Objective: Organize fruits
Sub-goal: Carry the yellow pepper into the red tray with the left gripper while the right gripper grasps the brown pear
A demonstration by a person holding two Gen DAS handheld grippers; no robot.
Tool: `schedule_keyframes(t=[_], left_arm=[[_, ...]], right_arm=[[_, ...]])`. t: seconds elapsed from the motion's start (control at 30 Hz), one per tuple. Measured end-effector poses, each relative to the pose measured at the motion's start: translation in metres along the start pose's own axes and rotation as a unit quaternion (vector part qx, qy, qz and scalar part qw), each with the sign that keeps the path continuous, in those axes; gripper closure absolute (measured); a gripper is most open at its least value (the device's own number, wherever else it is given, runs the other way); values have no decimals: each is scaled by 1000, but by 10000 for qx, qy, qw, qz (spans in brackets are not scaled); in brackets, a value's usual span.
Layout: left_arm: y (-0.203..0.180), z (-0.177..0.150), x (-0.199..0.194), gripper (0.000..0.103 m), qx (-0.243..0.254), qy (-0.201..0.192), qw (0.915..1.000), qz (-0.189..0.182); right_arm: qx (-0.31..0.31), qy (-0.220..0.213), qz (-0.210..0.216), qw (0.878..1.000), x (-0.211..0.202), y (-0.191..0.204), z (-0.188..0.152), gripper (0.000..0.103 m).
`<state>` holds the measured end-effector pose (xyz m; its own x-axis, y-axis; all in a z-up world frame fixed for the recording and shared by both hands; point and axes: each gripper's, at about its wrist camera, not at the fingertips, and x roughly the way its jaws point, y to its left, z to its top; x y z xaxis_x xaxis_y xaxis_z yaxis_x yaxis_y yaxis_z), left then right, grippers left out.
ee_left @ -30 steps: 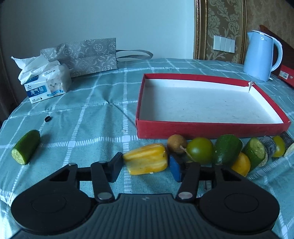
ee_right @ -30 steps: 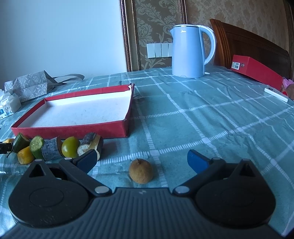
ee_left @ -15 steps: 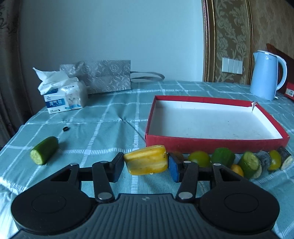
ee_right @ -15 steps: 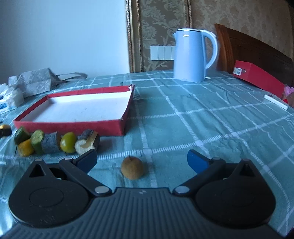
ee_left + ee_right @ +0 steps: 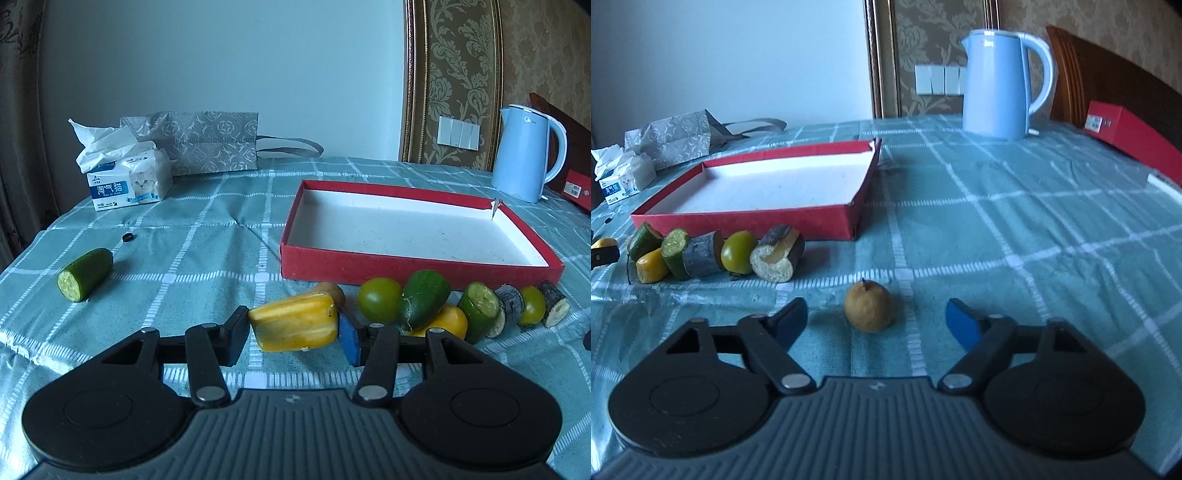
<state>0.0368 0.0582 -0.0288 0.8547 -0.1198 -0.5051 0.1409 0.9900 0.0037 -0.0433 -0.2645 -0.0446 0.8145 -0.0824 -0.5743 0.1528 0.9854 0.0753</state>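
Yellow pepper (image 5: 295, 325) clamped in left gripper (image 5: 293, 334), held above table; placement in red tray (image 5: 417, 264) next. Right gripper (image 5: 875, 319) not yet gripping, jaws just closing around brown fruit (image 5: 868, 310).

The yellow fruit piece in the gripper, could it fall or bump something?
Maybe. The left gripper pinches the yellow fruit piece only by its ends, so it might slip. The row of fruit sits just behind it, before the red box, so carrying it low could knock them.
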Motion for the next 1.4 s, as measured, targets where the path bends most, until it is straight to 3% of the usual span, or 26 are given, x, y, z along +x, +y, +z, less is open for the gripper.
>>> schedule_keyframes(t=[0.33, 0.53, 0.63, 0.87, 1.1, 1.4], left_arm=[[-3, -2, 0, 53, 25, 23, 10000, -55], [-4, -2, -2, 53, -1, 21, 9999, -107], [-7, 3, -4, 53, 7, -19, 9999, -170], [-23, 35, -3, 53, 184, -207, 9989, -370], [-47, 69, 42, 53, 304, -132, 9987, -389], [-59, 89, 109, 53, 170, 415, 9987, -222]], right_arm=[[-160, -74, -2, 9998, 6, 10, 6, 75], [-258, -179, -118, 9994, 5, 15, 3, 76], [-119, -255, 65, 9996, 7, 18, 7, 76], [355, -496, 208, 9979, 13, 19, 16, 76], [735, -889, 229, 9931, 10, 10, 16, 76], [582, -774, 265, 9950, 15, 15, 18, 76]])
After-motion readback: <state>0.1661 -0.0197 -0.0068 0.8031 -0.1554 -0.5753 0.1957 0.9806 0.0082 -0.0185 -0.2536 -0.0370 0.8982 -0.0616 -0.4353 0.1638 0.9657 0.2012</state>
